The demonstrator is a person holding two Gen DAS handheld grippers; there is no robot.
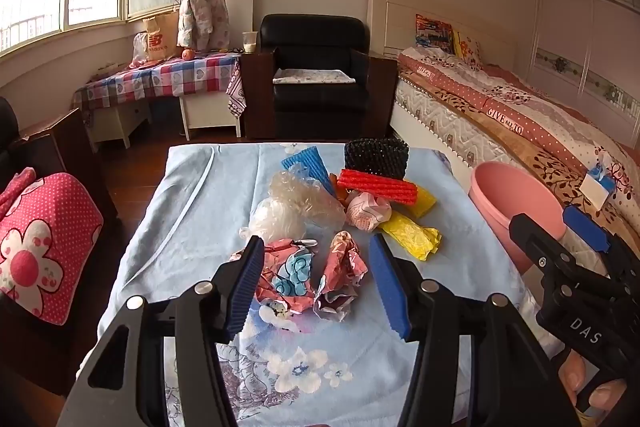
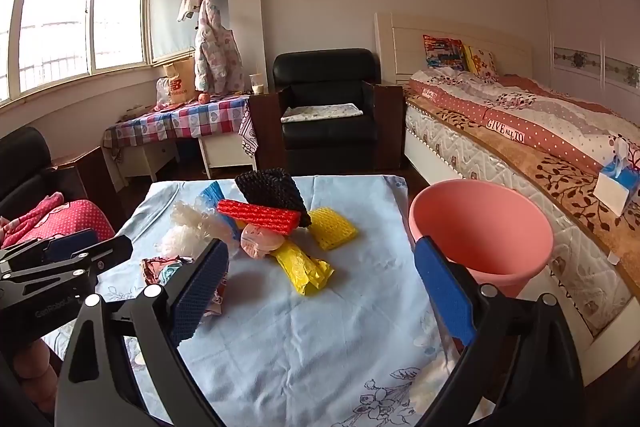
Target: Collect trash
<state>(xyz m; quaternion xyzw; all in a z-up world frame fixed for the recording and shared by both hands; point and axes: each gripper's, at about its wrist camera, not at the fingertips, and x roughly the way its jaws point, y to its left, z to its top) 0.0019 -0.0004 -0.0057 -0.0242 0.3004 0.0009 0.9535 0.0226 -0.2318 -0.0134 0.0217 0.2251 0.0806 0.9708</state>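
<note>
A heap of trash lies on the table's light-blue flowered cloth (image 1: 192, 227): black foam net (image 1: 376, 155), red foam net (image 1: 376, 185), yellow wrapper (image 1: 412, 235), clear plastic (image 1: 304, 197) and two crumpled pink paper wads (image 1: 288, 275) (image 1: 344, 271). My left gripper (image 1: 316, 241) is open, its blue pads standing on either side of the two wads without pressing them. My right gripper (image 2: 320, 247) hangs open and empty over the cloth, left of the pink bin (image 2: 516, 277). The yellow wrapper (image 2: 304, 267) lies beyond its fingertips. Each gripper shows in the other's view: right gripper (image 1: 560, 227), left gripper (image 2: 86, 245).
The pink bin (image 1: 486, 205) stands off the table's right edge, against a bed (image 2: 520, 131) with a tissue box (image 2: 616, 183). A black armchair (image 1: 320, 67) and a checked-cloth table (image 1: 168, 79) stand behind. A red dotted cushion (image 1: 44, 247) sits at left.
</note>
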